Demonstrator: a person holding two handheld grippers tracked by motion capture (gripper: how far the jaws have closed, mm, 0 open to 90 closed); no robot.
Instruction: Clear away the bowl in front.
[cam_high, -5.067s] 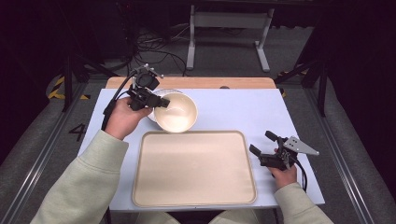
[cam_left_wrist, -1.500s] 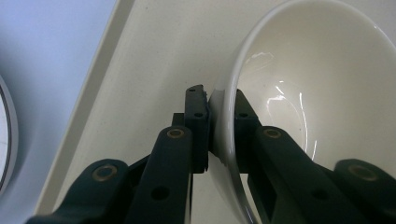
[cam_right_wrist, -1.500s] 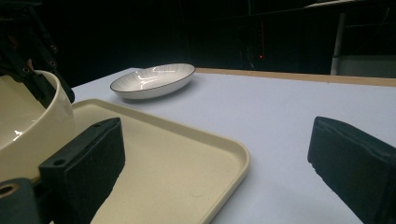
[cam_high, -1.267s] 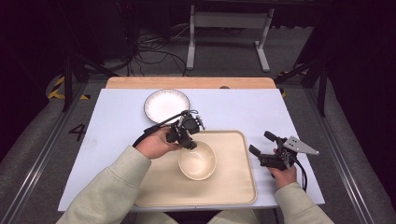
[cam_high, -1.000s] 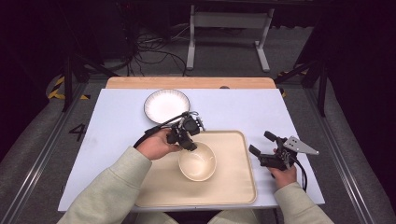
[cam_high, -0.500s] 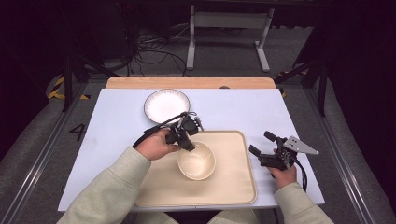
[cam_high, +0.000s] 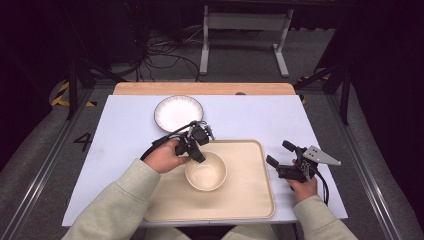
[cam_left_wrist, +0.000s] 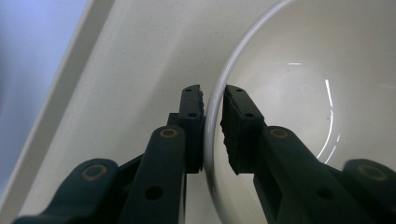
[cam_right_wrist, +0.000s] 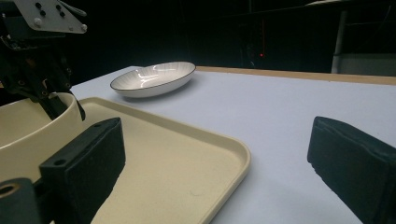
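Bowl: we have the cream bowl (cam_high: 205, 171) sitting on the tray (cam_high: 250, 200), a little toward 10 o'clock of the tray's middle; five seconds back it stood on the bare table at about 11 o'clock of the tray, so the carry is done
Left gripper: our left gripper (cam_high: 196, 150) is at the bowl's rim at about 10 o'clock; its jaws have just been opening, and in the left gripper view (cam_left_wrist: 214, 100) the rim runs between the two pads with a sliver of gap showing on the inner side, so we read it as letting go, the bowl no longer pinched
What changed: over the last second the bowl has not shifted on the tray in the high view, only the grip has slackened
Meaning: we judge the placing step finished; what remains for this hand is to lift clear without dragging the rim
Right gripper: our right gripper (cam_high: 282, 155) rests at 3 o'clock of the tray, just off its edge, jaws spread wide and empty (cam_right_wrist: 215, 154), same spot as before
Plate: the white plate (cam_high: 178, 112) with the dark rim lies on the table (cam_high: 100, 160) at 12 o'clock of the left gripper, apart from the tray; we judge it the likely next piece to move
Risk: a pad catching the rim on the way out could tip or slide the bowl
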